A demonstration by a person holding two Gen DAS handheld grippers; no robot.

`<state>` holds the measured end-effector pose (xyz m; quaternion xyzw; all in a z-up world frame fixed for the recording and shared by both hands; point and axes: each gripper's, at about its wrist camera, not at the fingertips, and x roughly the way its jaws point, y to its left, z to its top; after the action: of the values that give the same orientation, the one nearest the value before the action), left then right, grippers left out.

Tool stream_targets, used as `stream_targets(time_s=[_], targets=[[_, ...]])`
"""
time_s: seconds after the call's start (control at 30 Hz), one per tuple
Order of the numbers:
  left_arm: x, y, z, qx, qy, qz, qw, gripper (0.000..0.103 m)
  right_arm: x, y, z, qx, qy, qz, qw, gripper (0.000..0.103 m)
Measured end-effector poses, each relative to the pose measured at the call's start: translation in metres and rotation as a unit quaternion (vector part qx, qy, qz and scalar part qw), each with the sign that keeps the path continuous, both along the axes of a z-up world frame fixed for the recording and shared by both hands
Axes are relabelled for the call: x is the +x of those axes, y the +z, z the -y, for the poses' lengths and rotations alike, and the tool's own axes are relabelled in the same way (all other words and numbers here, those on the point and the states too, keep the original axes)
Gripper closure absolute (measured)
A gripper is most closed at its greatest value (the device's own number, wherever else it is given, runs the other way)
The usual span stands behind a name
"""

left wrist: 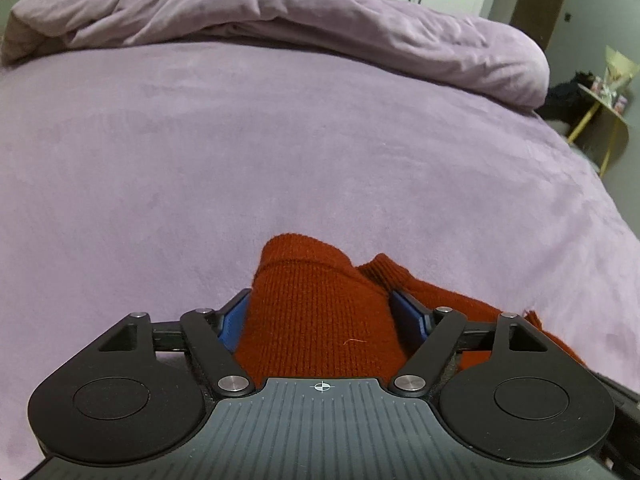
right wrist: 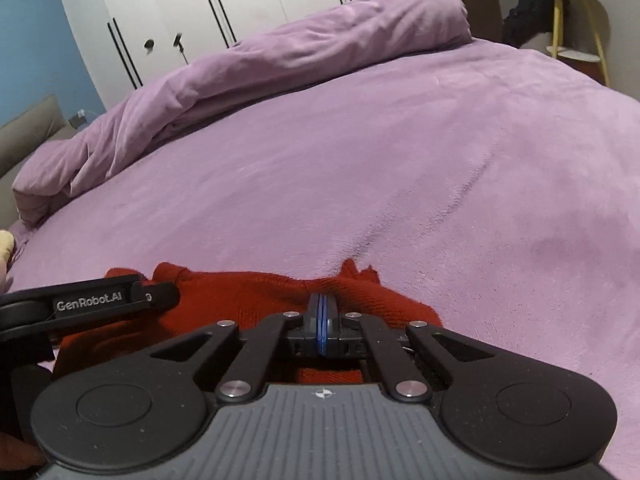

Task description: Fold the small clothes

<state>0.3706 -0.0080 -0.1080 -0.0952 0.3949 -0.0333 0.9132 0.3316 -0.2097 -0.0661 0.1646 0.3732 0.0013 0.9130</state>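
Both wrist cameras sit low and close over the near edge of the bed (left wrist: 280, 140), looking forward along their fingers across the purple cover toward the bunched duvet (right wrist: 280, 60), sharing the red knit garment (left wrist: 312, 320) directly below and the yellow-legged side table (right wrist: 576, 24).

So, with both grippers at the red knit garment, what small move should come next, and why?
Probably close the left gripper first. Its fingers stand apart around a thick bunch of the red knit garment, while the right gripper looks shut at the garment's edge on the purple bedspread.
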Motion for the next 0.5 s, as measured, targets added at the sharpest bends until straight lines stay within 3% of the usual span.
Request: stream_targets(time_s=[0.17, 0.37, 0.43, 0.5], targets=[[-0.004, -0.011, 0.001, -0.009, 0.005, 0.024, 0.9997, 0.021, -0.003, -0.014, -0.012, -0.031, -0.001, 0.023, 0.999, 0.103], [-0.003, 0.01, 0.008, 0.029, 0.001, -0.007, 0.9996, 0.019, -0.003, -0.007, -0.01, -0.039, -0.001, 0.015, 0.999, 0.103], [-0.014, 0.024, 0.003, 0.031, -0.002, -0.031, 0.9991, 0.018, -0.004, 0.005, -0.011, -0.034, 0.006, -0.001, 0.999, 0.099], [-0.036, 0.038, -0.006, 0.018, -0.016, -0.028, 0.9993, 0.018, -0.018, 0.027, -0.014, -0.022, 0.025, -0.004, 0.999, 0.085]])
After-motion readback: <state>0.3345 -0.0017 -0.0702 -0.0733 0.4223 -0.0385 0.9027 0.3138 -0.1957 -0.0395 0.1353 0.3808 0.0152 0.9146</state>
